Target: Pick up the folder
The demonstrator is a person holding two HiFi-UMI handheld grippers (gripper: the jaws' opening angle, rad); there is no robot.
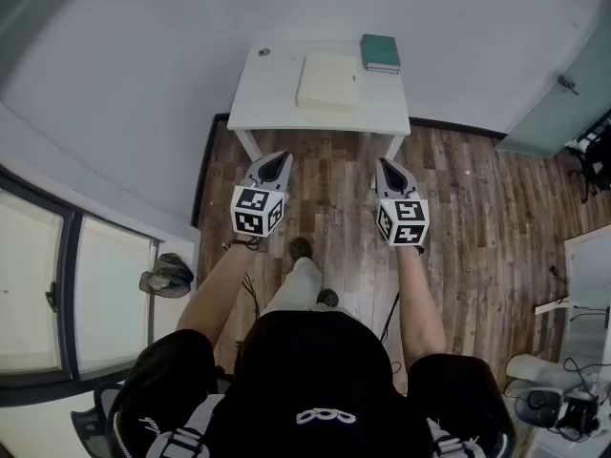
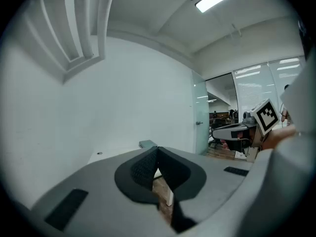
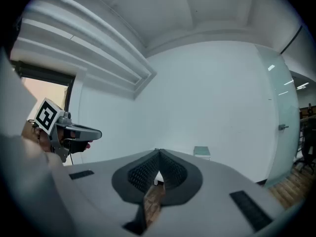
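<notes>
**Stage shown: approach, before any grasp.** I hold my left gripper (image 1: 276,160) and my right gripper (image 1: 387,167) side by side over the brown wood-plank floor (image 1: 477,189). Both are short of the near edge of the small white rectangular tabletop (image 1: 272,103), which stands against the pale wall. The left fingers (image 2: 143,169) are pressed together with nothing between them. The right fingers (image 3: 144,174) also meet at their tips and hold nothing.

**Position of the task's thing.** The pale cream rectangular folder (image 1: 326,81) lies flat near the middle of the tabletop, a little toward the right edge. It is well apart from both pairs of fingers, ahead of them and roughly between their two lines of aim. A dark green book (image 1: 381,52) rests at the far right corner, near the folder but not touching it. A small round object (image 1: 264,52) sits by the far left corner; I cannot tell what it is. In both gripper views my own fingers hide the folder.

**Next move, as I judge it.** Nothing of the pick is done yet. One gripper should travel forward past the near edge and its fingers should part. As the folder looks thin and lies flat, a finger will probably have to work under one of its edges before closing.
</notes>
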